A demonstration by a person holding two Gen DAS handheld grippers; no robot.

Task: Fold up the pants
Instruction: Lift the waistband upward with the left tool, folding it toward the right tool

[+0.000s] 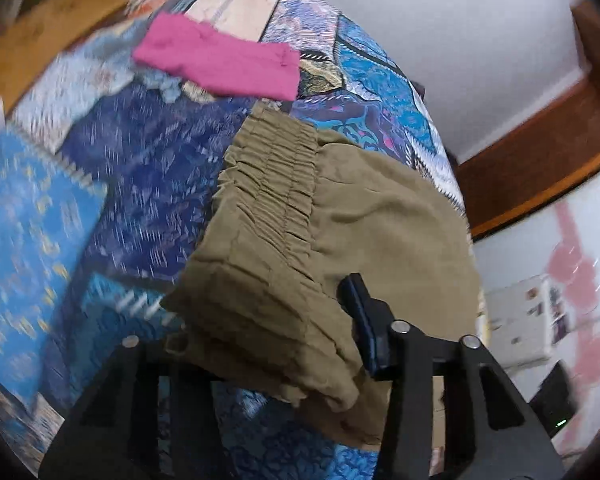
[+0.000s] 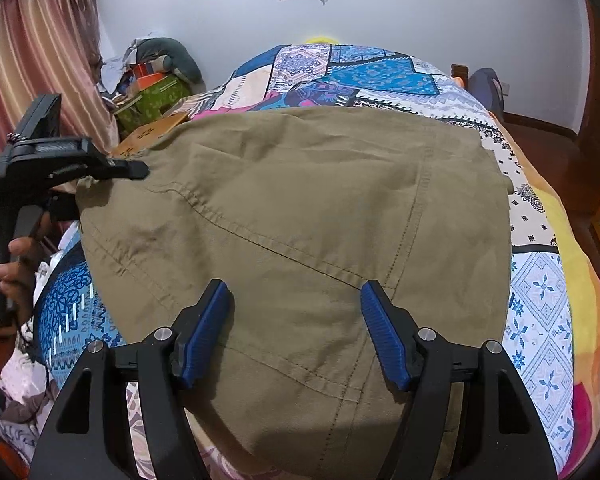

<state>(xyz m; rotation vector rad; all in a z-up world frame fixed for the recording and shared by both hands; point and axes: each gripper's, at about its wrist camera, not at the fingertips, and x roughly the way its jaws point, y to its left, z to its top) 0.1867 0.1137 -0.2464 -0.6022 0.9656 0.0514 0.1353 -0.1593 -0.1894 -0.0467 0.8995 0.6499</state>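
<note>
The olive-khaki pants lie spread over the patchwork bedspread. In the left wrist view the pants show their gathered elastic waistband, and a folded edge of them is draped between my left gripper's fingers; only the right fingertip shows, the left one is under the cloth. The left gripper also shows in the right wrist view, pinching the pants' far left edge. My right gripper is open, its blue pads hovering just above the pants' near part.
A folded magenta garment lies farther up the bed. A wooden surface sits at the bed's left, with a green box and clutter by the curtain. A wooden frame runs past the bed's right side.
</note>
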